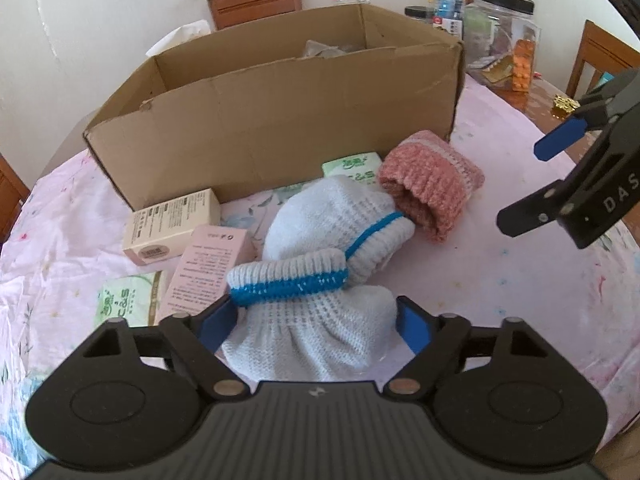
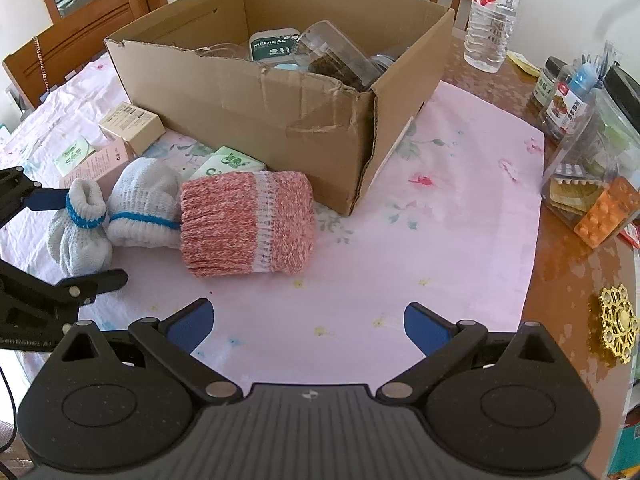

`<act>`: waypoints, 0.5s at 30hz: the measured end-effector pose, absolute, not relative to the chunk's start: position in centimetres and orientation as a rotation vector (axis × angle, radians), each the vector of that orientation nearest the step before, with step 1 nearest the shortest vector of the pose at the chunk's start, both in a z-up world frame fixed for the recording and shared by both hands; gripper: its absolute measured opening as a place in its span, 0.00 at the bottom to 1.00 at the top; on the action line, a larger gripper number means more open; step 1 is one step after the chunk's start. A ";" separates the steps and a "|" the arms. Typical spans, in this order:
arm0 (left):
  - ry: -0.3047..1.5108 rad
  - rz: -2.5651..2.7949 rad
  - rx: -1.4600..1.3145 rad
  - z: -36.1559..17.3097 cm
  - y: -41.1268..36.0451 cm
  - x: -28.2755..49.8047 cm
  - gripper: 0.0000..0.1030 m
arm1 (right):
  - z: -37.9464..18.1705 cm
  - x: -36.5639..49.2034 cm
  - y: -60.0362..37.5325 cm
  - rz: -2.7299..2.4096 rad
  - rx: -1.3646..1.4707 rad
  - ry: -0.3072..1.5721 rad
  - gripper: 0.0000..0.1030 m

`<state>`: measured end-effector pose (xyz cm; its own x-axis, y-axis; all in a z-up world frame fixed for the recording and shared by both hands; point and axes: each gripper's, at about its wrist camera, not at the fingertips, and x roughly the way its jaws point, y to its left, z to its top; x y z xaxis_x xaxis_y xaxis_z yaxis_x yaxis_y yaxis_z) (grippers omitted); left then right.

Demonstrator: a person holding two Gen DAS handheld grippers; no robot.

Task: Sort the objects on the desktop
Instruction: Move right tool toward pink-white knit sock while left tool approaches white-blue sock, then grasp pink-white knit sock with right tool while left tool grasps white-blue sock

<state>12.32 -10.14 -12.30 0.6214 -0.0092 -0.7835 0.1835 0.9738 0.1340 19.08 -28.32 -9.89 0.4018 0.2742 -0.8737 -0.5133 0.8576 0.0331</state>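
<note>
A white knitted bundle with a blue cuff [image 1: 312,320] lies on the pink cloth between the fingers of my left gripper [image 1: 316,326], which is open and straddles it. The right wrist view shows that bundle [image 2: 80,240] and the left gripper [image 2: 72,240] at the far left. A second white bundle [image 1: 336,220] [image 2: 144,208] touches a pink knitted bundle [image 1: 432,184] [image 2: 248,224]. My right gripper [image 2: 308,320] [image 1: 536,180] hangs open and empty, short of the pink bundle. Behind stands an open cardboard box [image 1: 260,120] [image 2: 240,96] with items inside.
A cream carton [image 1: 172,224], a pink carton [image 1: 204,268] and green tissue packs [image 1: 128,300] [image 2: 232,164] lie left of the bundles. A water bottle [image 2: 494,16], jars [image 2: 592,152] and a gold ornament [image 2: 618,328] stand on bare wood at the right. Wooden chairs [image 1: 254,2] ring the table.
</note>
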 end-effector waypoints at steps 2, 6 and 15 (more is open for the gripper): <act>0.898 -0.117 0.196 -12.2 -9.6 12.2 0.78 | -9.9 19.1 -28.2 0.515 -0.261 1.041 1.00; 0.913 -0.121 0.134 -12.3 -8.6 12.3 0.77 | -9.7 19.4 -27.6 0.542 -0.263 1.028 1.00; 0.922 -0.129 0.096 -12.1 -8.0 12.1 0.74 | -9.6 20.6 -25.1 0.615 -0.289 0.990 1.00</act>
